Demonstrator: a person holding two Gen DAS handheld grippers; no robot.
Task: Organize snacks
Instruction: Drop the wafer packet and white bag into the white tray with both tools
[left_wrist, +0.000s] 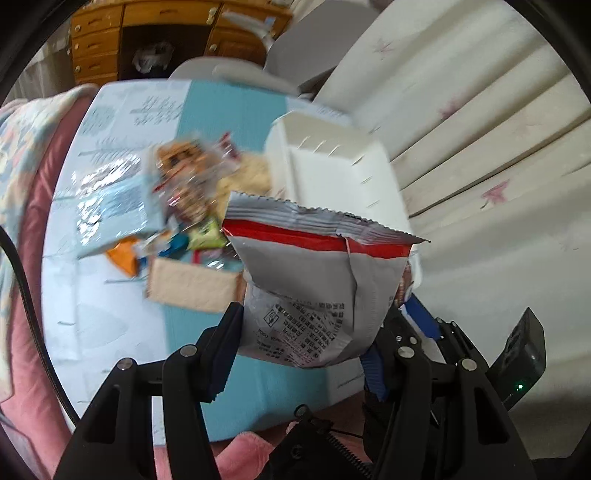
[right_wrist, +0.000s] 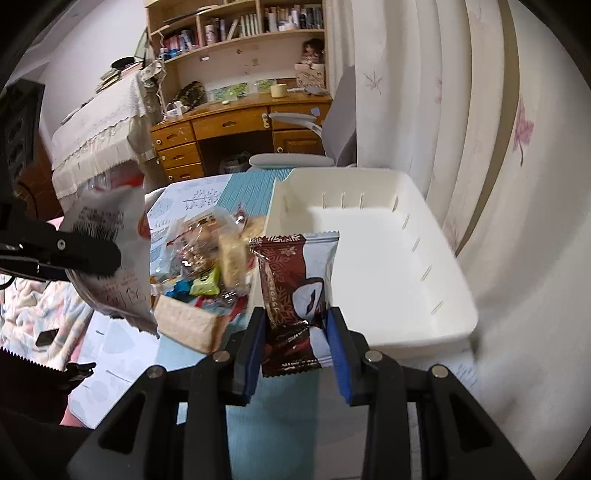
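You had the grey-and-red snack bag (left_wrist: 317, 291) pinched by its lower end in the left tool (left_wrist: 306, 339), jaws part-closed on it, held up off the snack pile (left_wrist: 184, 206) on the counter (left_wrist: 110, 314), likely ready for binning. Your right tool (right_wrist: 297, 332) was clamped the same way on the brown-and-white packet (right_wrist: 295, 291), upright just in front of the empty white bin (right_wrist: 454, 295) where it probably belonged.
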